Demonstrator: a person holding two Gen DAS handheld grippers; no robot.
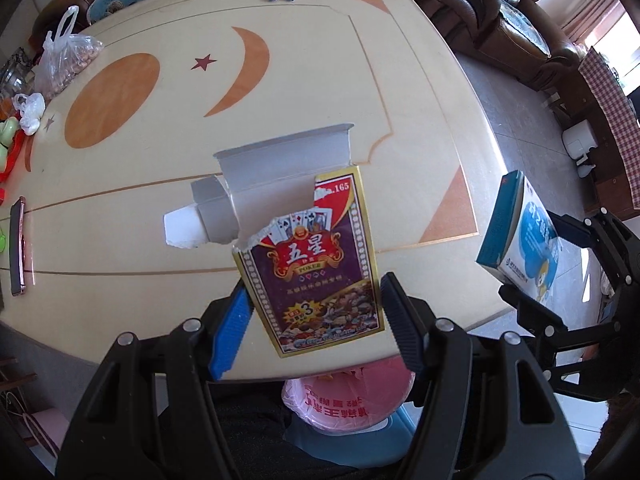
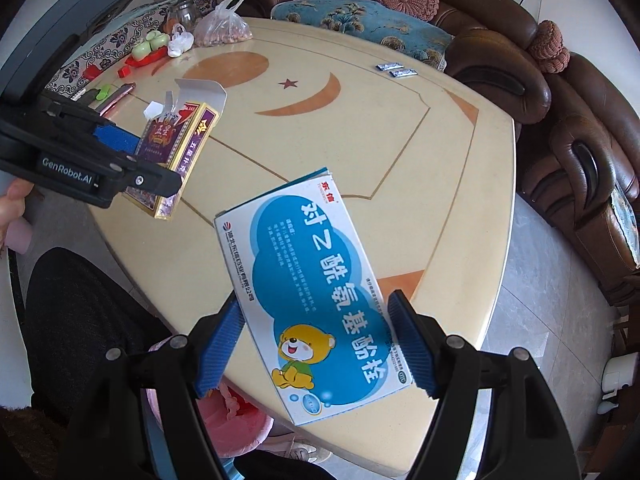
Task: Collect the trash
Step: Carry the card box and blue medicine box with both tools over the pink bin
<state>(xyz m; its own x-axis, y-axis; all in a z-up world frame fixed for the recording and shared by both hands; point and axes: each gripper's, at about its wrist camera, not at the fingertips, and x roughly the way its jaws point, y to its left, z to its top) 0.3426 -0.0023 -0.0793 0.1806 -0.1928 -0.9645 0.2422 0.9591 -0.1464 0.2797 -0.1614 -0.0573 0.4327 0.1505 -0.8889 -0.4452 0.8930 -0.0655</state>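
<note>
My left gripper point(image 1: 314, 288) is shut on a torn-open poker card box point(image 1: 320, 264), purple and red with a gold rim, its grey flaps hanging out at the top. It hangs tilted above the cream table point(image 1: 160, 200). My right gripper point(image 2: 316, 302) is shut on a white and blue medicine box point(image 2: 320, 288) with a cartoon bear, also lifted over the table's near edge. The right wrist view shows the poker box point(image 2: 180, 148) at left. A pink bag-lined bin point(image 1: 348, 400) stands below the table edge under both grippers.
Two small sachets point(image 2: 396, 70) lie at the table's far side. A plastic bag of nuts point(image 1: 64, 64), a small knotted bag point(image 1: 30, 114), toys and a phone point(image 1: 18, 248) crowd the left end. A brown leather sofa point(image 2: 560, 120) wraps around the table. A person's dark-clad leg point(image 2: 80, 320) is near the bin.
</note>
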